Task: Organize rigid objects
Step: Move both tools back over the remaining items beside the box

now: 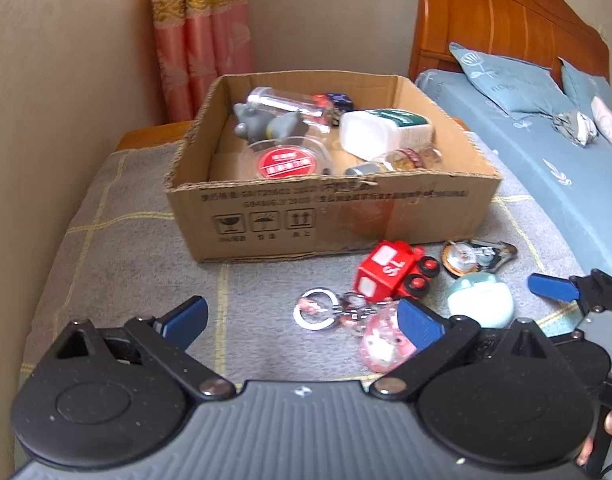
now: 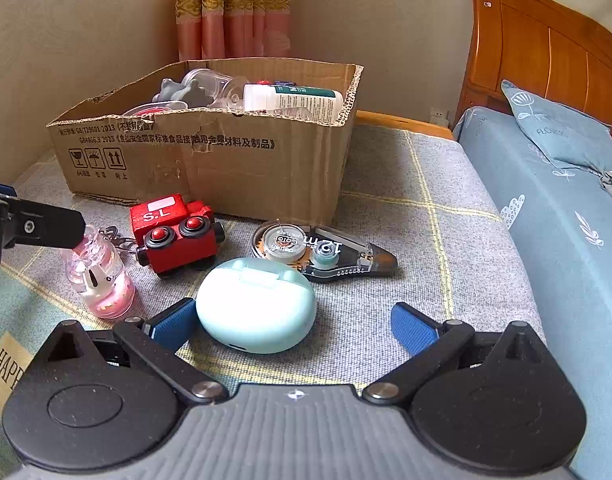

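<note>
Mint case btwn open right gripper fingers, touching left one.

Red toy train, mint case, tape dispenser before cardboard box.

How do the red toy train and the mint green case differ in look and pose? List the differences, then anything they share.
The red toy train is boxy with black wheels and white lettering; the mint green case is smooth, rounded and plain. The train lies tipped on its side; the case rests flat. Both sit on the grey cloth, outside the cardboard box.
</note>
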`<action>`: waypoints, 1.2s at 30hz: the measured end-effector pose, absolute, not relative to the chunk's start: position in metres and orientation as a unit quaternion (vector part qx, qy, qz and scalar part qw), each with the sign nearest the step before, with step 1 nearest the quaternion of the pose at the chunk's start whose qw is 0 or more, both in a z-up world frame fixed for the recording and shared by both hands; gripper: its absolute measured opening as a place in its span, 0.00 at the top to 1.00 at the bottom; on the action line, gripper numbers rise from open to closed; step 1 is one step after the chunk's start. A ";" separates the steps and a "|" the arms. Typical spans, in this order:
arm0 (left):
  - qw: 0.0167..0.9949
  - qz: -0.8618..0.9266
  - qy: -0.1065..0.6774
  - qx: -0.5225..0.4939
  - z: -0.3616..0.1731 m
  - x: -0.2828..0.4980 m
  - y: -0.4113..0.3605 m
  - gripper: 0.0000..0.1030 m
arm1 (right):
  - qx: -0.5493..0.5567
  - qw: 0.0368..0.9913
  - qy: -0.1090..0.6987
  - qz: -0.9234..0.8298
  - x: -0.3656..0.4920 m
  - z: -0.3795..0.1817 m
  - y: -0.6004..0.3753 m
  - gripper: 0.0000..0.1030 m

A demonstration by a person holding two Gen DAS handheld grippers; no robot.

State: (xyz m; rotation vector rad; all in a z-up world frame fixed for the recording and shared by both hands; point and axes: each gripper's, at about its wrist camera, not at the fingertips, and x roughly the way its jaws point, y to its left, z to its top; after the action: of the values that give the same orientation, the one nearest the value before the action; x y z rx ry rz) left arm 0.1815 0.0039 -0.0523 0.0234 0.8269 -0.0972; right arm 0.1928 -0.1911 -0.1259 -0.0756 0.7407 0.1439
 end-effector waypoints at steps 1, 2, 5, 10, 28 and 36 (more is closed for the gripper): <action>0.915 -0.045 0.400 0.011 -0.052 0.181 0.006 0.02 | -0.037 0.929 0.361 0.070 0.193 -0.126 -0.191 0.00; 0.916 -0.042 0.400 0.010 -0.053 0.181 0.010 0.01 | -0.037 0.929 0.360 0.071 0.192 -0.126 -0.191 0.00; 0.915 -0.023 0.402 0.005 -0.055 0.182 0.021 0.01 | -0.036 0.930 0.359 0.070 0.192 -0.126 -0.191 0.00; 0.906 0.023 0.420 0.036 -0.065 0.182 0.037 0.01 | -0.037 0.930 0.359 0.070 0.191 -0.125 -0.191 0.00; 0.892 -0.069 0.445 0.031 -0.081 0.183 -0.002 0.01 | -0.040 0.932 0.353 0.077 0.188 -0.125 -0.193 0.00; 0.886 -0.045 0.461 0.021 -0.095 0.177 0.024 0.01 | -0.041 0.932 0.352 0.080 0.188 -0.125 -0.193 0.00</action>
State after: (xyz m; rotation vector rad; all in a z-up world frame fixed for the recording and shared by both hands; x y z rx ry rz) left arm 0.1769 0.0237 -0.0954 0.0441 0.9585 -0.0941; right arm 0.1876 -0.1927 -0.1250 -0.0842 0.7205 0.1632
